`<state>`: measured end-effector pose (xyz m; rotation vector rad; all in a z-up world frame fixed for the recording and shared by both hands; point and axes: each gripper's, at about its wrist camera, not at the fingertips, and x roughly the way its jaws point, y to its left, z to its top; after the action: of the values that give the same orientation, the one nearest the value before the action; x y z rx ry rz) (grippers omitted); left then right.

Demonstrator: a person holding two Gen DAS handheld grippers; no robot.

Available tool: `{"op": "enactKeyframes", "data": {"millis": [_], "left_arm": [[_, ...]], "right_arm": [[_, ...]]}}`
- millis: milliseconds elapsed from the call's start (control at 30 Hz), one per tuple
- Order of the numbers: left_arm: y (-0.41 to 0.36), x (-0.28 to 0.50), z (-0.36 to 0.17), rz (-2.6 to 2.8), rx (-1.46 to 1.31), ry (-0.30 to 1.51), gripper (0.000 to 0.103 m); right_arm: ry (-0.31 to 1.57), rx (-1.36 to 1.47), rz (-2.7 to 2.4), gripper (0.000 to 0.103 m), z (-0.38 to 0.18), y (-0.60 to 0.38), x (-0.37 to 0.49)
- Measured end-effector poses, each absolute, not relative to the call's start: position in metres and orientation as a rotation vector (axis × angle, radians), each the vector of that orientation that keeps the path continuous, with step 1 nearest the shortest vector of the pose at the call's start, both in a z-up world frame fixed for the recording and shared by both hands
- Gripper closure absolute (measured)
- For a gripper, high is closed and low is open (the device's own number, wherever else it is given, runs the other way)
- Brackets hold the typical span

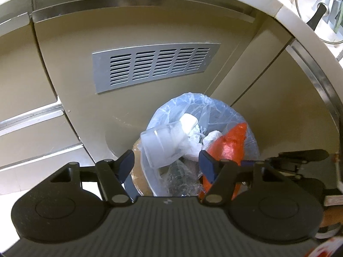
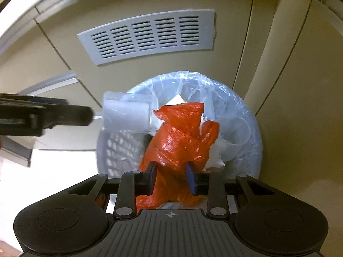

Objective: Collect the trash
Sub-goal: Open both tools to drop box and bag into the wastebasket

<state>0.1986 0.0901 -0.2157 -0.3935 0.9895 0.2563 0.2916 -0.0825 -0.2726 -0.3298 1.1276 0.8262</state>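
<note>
A pale perforated waste basket (image 2: 111, 150) lined with a clear bag (image 2: 246, 111) stands against a beige cabinet. My right gripper (image 2: 171, 177) is above it, its blue pads pinching a crumpled red plastic bag (image 2: 182, 137) that hangs into the basket. A clear plastic cup (image 2: 126, 113) lies on its side at the basket's left rim. In the left wrist view the cup (image 1: 158, 143) sits just ahead of and between the wide-apart fingers of my left gripper (image 1: 166, 162), and no pad presses on it. White crumpled paper (image 1: 212, 137) and the red bag (image 1: 231, 145) fill the liner (image 1: 193, 107).
A grey vent grille (image 1: 154, 66) is set in the cabinet door behind the basket. Drawers with metal rails (image 1: 32, 117) are on the left. A pale countertop edge (image 1: 300, 21) curves above, with a glass lid (image 1: 321, 10) on it. Brown cardboard (image 1: 137, 177) lies beside the basket.
</note>
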Motion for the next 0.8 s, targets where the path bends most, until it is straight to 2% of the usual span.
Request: {"op": "enactKeyframes", "data": {"millis": [333, 500, 600, 667, 800], "left_arm": [[0.096, 0.195, -0.223, 0.301, -0.385, 1.013, 0.042], [0.098, 0.196, -0.22, 0.31, -0.374, 1.011, 0.042], [0.098, 0.198, -0.215, 0.306, -0.367, 1.006, 0.042], [0.097, 0.2, -0.209, 0.3, -0.36, 1.003, 0.042], [0.092, 0.203, -0.195, 0.284, -0.337, 0.997, 0.041]], "right_arm": [[1.173, -0.341, 0.78, 0.076, -0.315, -0.073, 0.307], [1.182, -0.314, 0.785, 0.075, -0.306, -0.082, 0.309], [1.189, -0.284, 0.779, 0.065, -0.292, -0.088, 0.308], [1.191, -0.255, 0.78, 0.048, -0.278, -0.092, 0.306], [1.166, -0.228, 0.803, 0.046, -0.247, -0.101, 0.3]]}}
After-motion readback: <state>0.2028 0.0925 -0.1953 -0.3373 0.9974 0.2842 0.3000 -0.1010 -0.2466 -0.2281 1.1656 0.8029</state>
